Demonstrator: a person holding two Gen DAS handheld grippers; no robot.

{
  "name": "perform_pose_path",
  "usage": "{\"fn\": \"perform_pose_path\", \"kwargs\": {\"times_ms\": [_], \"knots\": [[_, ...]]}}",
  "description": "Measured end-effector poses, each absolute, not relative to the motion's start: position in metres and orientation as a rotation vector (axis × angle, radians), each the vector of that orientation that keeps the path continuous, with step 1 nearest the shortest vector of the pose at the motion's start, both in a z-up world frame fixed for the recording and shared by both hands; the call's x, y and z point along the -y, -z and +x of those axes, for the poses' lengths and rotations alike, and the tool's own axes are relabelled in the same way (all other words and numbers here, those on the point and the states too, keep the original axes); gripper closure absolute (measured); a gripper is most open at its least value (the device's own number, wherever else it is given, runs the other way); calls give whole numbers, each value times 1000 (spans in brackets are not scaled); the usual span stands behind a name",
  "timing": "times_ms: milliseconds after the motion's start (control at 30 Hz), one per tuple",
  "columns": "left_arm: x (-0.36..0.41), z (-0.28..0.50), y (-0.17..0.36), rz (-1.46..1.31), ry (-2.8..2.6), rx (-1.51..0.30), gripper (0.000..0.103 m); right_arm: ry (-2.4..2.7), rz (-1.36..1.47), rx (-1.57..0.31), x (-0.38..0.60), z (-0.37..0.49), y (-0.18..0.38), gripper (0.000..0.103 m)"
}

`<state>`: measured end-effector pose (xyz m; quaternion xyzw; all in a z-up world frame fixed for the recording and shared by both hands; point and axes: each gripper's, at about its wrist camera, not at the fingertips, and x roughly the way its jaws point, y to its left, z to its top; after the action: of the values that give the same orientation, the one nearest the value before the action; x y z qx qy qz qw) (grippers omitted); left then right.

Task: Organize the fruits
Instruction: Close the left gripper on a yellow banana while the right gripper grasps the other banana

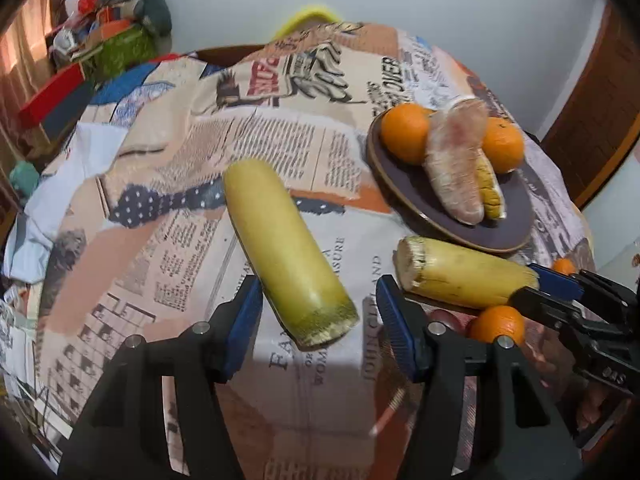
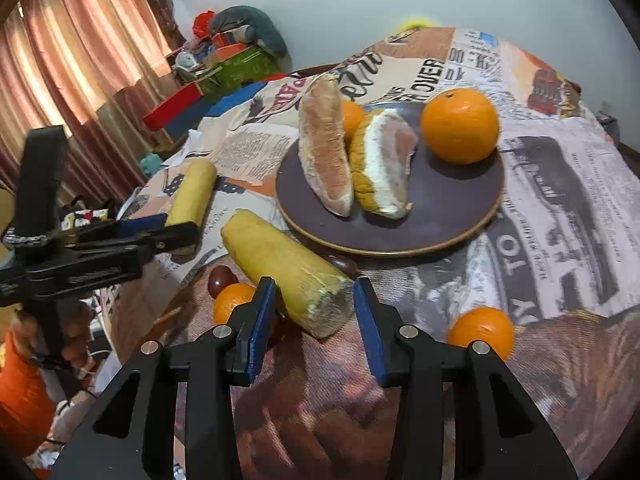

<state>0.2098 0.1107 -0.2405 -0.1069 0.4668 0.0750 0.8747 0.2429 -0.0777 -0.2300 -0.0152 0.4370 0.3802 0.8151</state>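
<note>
A long yellow cane piece [image 1: 288, 248] lies on the newspaper-print cloth between the pads of my left gripper [image 1: 318, 282]. The gripper is open, with a clear gap on the right side. A second yellow piece [image 2: 288, 268] lies near the plate. Its cut end sits between the pads of my right gripper [image 2: 315, 284], which stand close beside it without squeezing. A dark plate [image 2: 440, 208] holds two oranges [image 2: 460, 126] and two pomelo segments [image 2: 326, 152]. Each wrist view shows the other gripper from the side: the right gripper [image 1: 536, 290] and the left gripper [image 2: 180, 228].
Loose oranges [image 2: 482, 332] [image 2: 234, 300] and small brown fruits [image 2: 222, 276] lie near the front of the table. Boxes and clutter [image 2: 232, 64] are stacked beyond the far left edge, beside a curtain [image 2: 80, 40]. An orange sleeve [image 2: 20, 392] shows at lower left.
</note>
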Motion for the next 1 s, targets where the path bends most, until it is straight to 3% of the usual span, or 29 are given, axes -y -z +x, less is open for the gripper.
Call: {"fn": "perform_pose_path", "kwargs": {"times_ms": [133, 200, 267, 367, 500, 567, 600, 1000], "knots": [[-110, 210, 244, -212, -164, -964, 45, -836, -27, -939, 77, 246, 233, 63], [-108, 209, 244, -195, -174, -958, 51, -852, 2, -964, 78, 252, 236, 63], [-108, 207, 244, -184, -177, -955, 53, -850, -1, -966, 78, 253, 235, 58], [-111, 203, 244, -206, -155, -957, 55, -803, -65, -936, 73, 250, 231, 43], [-108, 195, 243, -187, -131, -963, 59, -807, -56, -945, 70, 253, 231, 40], [-106, 190, 242, -177, -122, -966, 60, -810, -55, -947, 70, 254, 232, 44], [-105, 188, 242, -173, -117, -968, 61, -820, -53, -948, 71, 254, 232, 54], [-97, 159, 240, -135, -60, -987, 64, -800, -30, -920, 85, 238, 226, 65]]}}
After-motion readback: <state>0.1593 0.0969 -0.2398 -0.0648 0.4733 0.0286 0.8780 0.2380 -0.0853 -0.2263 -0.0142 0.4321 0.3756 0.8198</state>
